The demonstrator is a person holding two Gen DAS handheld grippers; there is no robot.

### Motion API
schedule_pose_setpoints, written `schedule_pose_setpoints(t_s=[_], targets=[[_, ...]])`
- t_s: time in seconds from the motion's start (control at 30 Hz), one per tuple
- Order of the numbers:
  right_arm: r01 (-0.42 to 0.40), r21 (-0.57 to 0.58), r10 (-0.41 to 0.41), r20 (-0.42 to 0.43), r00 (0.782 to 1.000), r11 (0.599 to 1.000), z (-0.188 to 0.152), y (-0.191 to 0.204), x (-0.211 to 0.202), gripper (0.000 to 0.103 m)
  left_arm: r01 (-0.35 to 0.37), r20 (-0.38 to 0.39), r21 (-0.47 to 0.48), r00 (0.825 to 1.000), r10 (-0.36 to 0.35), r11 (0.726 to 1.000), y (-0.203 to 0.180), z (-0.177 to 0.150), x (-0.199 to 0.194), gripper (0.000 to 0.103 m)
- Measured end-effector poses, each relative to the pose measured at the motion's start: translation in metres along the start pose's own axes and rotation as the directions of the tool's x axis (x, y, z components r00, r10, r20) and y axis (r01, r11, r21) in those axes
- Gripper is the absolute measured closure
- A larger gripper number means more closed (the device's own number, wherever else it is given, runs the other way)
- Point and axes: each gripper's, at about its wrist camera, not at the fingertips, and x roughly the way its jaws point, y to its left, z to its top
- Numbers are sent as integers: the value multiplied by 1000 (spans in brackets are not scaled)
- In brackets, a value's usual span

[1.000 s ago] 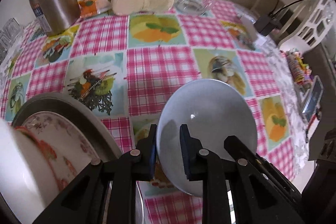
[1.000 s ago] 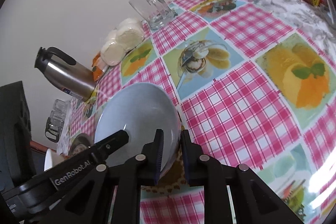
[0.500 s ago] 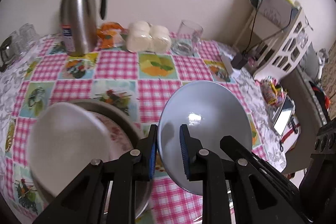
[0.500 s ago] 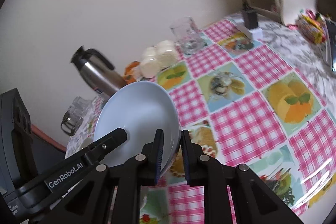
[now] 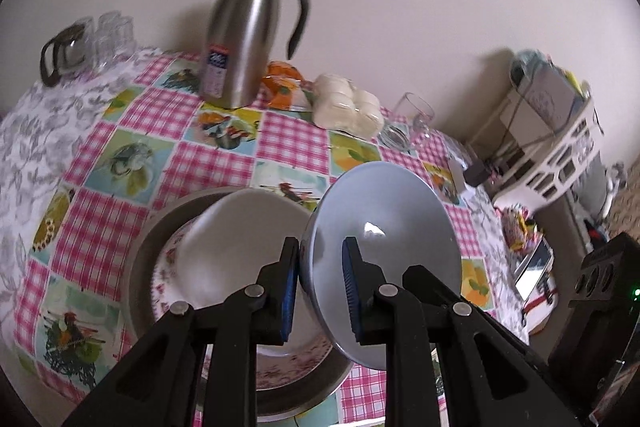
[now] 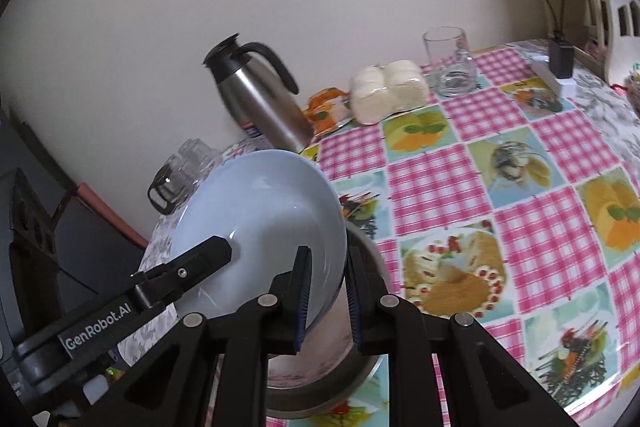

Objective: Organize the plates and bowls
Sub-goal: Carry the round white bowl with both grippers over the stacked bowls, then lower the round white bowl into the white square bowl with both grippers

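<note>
Pink-checked oilcloth with fruit and food pictures [image 5: 288, 135] covers the table, which stands against a plain cream wall; at the back are a tall stainless-steel thermos jug with a black handle [image 5: 248, 35], a wrapped pack of pale round buns [image 5: 348, 107] just beside it, and a clear glass mug [image 6: 450, 67] further along; a white lattice plastic rack [image 5: 560, 147] stands off the table's far end

Both grippers hold one pale blue round ceramic bowl [image 5: 380, 251], tilted steeply on edge above the table; the left gripper [image 5: 320, 291] pinches the bowl's rim between its blue-padded fingers [image 5: 290, 291] — one finger behind the wall, the other inside the hollow; the right gripper [image 6: 326, 301] clamps the opposite rim the same way, with one pad inside the bowl and the other outside it; in the right wrist view the tip of the left gripper lies against the bowl's inner face

Below and just left of the blue bowl sits a wide grey metal basin [image 5: 152, 239]; inside it lies a white plate with a pink flower pattern [image 5: 168, 259], and a plain white bowl [image 5: 240, 239] rests tilted on that plate — its rim close to the blue bowl; whether they touch I cannot tell
</note>
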Motion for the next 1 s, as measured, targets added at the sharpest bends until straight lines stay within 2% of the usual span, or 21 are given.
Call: schedule_pose_setpoints(t_s=[0.23, 0.63, 1.0], targets=[[-6, -35, 6, -8, 1000, 999, -4, 24, 9, 85, 22, 14, -60, 1000, -21, 998, 25, 3, -11, 82], [11, -72, -11, -2, 1000, 997, -6, 54, 18, 85, 102, 27, -168, 995, -99, 980, 62, 13, -16, 82], [31, -94, -32, -4, 999, 995, -9, 66, 27, 85, 106, 15, -204, 994, -105, 973, 77, 13, -11, 81]])
